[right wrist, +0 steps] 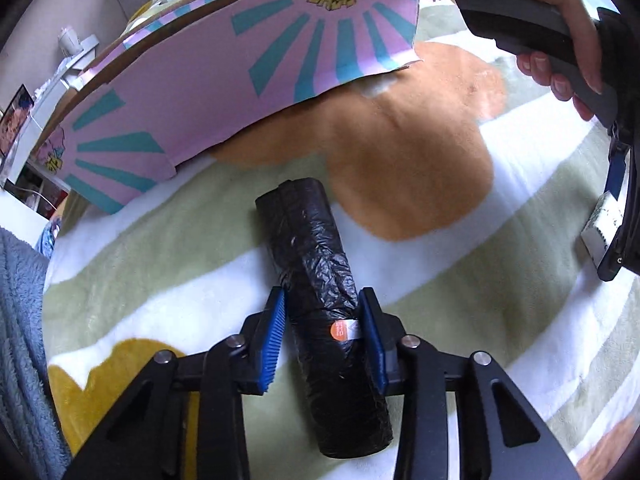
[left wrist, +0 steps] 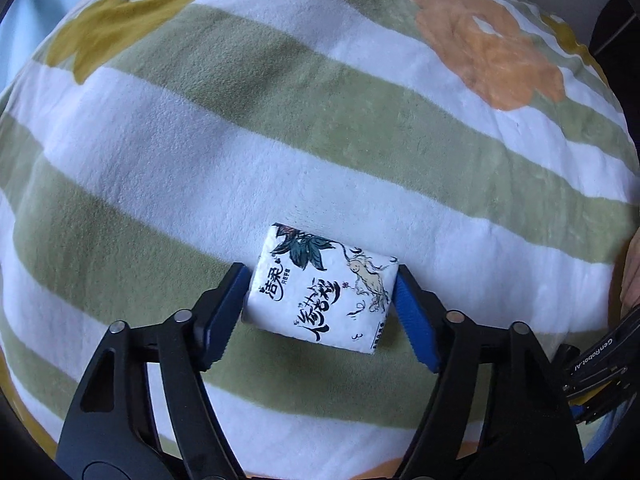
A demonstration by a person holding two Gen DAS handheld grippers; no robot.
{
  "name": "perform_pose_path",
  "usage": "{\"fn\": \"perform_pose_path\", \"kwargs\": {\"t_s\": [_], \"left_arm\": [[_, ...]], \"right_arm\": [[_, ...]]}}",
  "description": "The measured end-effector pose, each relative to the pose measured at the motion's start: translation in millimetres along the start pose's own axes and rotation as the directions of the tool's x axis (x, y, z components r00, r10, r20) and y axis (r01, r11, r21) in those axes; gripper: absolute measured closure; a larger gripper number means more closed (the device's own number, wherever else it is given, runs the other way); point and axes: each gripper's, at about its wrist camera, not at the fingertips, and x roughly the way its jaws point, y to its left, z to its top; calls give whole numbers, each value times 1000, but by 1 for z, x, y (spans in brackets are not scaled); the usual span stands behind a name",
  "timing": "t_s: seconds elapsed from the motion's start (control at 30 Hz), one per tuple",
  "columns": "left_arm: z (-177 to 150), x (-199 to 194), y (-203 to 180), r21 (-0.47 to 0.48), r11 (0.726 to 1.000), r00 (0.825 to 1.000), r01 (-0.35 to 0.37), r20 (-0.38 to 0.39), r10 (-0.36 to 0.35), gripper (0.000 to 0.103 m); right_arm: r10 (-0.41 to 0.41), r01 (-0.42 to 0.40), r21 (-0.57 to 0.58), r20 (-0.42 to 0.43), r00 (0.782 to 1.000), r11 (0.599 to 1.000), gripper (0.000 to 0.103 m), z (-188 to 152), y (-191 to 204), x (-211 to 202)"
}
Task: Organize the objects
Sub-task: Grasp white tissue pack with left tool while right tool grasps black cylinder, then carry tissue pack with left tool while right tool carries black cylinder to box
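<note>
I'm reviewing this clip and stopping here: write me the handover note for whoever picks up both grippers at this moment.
Left gripper: pads against both ends of the tissue pack, which lies on the striped blanket.
Right gripper: shut on the black bag roll, also lying on the blanket.
Pink cardboard box sits beyond the roll, flap open.
Done: both items gripped.
Left: neither looks lifted yet; lift and put them away, probably into the box, though the destination is not shown.

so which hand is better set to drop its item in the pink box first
Right. The right gripper is clamped on the black bag roll, and the pink box lies just ahead of it. The left gripper pinches the tissue pack, but only blanket shows in its view.
</note>
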Motion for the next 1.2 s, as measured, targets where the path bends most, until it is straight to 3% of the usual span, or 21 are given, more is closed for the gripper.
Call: {"fn": "perform_pose_path", "kwargs": {"t_s": [0.37, 0.67, 1.0, 1.2], "left_arm": [[-2, -13, -14, 43, 998, 999, -37, 2, 37, 39], [-11, -59, -23, 10, 994, 994, -104, 27, 104, 39], [-27, -139, -43, -139, 972, 978, -188, 60, 198, 39], [-52, -200, -64, -308, 931, 969, -197, 81, 232, 39]], "right_arm": [[19, -19, 36, -4, 1000, 999, 75, 0, 0, -2], [-2, -1, 115, 25, 1000, 993, 75, 0, -2, -28], [-83, 69, 237, 49, 995, 969, 75, 19, 5, -91], [-127, 111, 325, 29, 991, 939, 75, 14, 15, -151]]}}
